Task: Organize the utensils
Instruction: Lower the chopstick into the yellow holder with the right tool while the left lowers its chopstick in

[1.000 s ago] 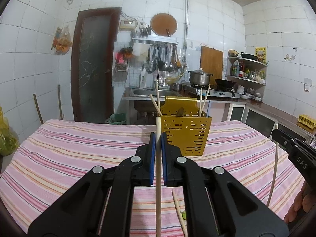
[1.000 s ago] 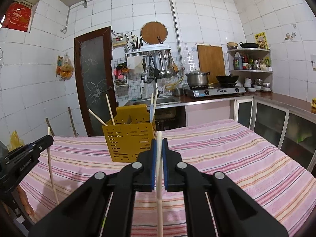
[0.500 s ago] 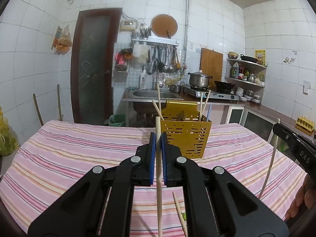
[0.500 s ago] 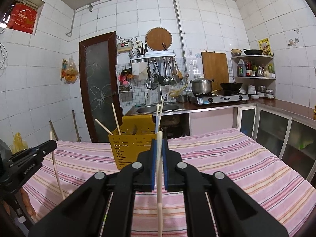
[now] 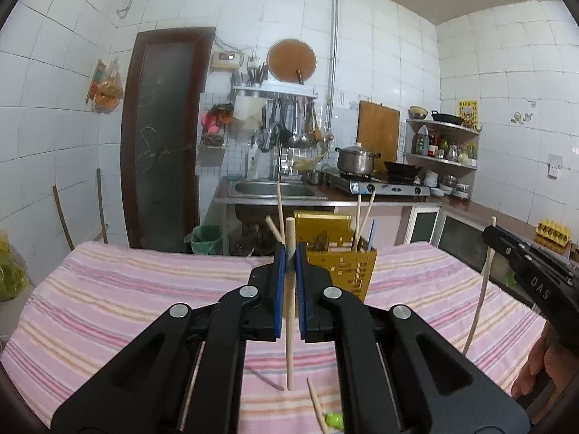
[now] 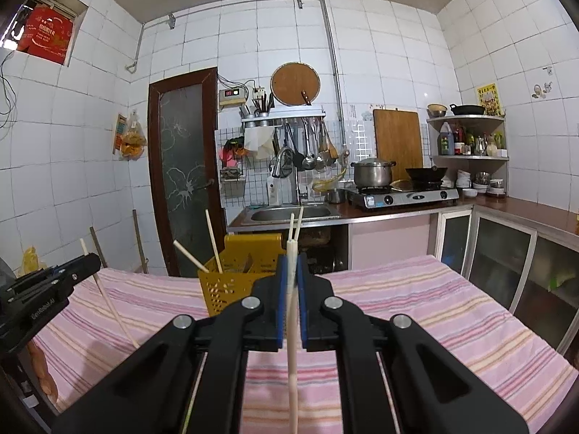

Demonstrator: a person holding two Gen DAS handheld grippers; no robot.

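My left gripper [image 5: 288, 255] is shut on a wooden chopstick [image 5: 289, 325] held upright above the striped tablecloth. My right gripper [image 6: 292, 266] is shut on a pale chopstick [image 6: 292, 361], also upright. A yellow perforated utensil holder [image 5: 347, 271] stands on the table ahead with several chopsticks sticking out; it also shows in the right wrist view [image 6: 231, 282]. The right gripper appears at the right edge of the left wrist view [image 5: 535, 275], the left gripper at the left edge of the right wrist view [image 6: 47, 289].
Another chopstick [image 5: 318, 412] and a small green item [image 5: 334, 420] lie on the pink striped table [image 5: 126, 289] under my left gripper. Behind the table are a sink [image 6: 289, 213], a stove with a pot [image 6: 372, 173], cabinets and a door.
Both grippers have risen with their chopsticks; the table and holder sit lower in each view. The holder looks somewhat closer to the left gripper.
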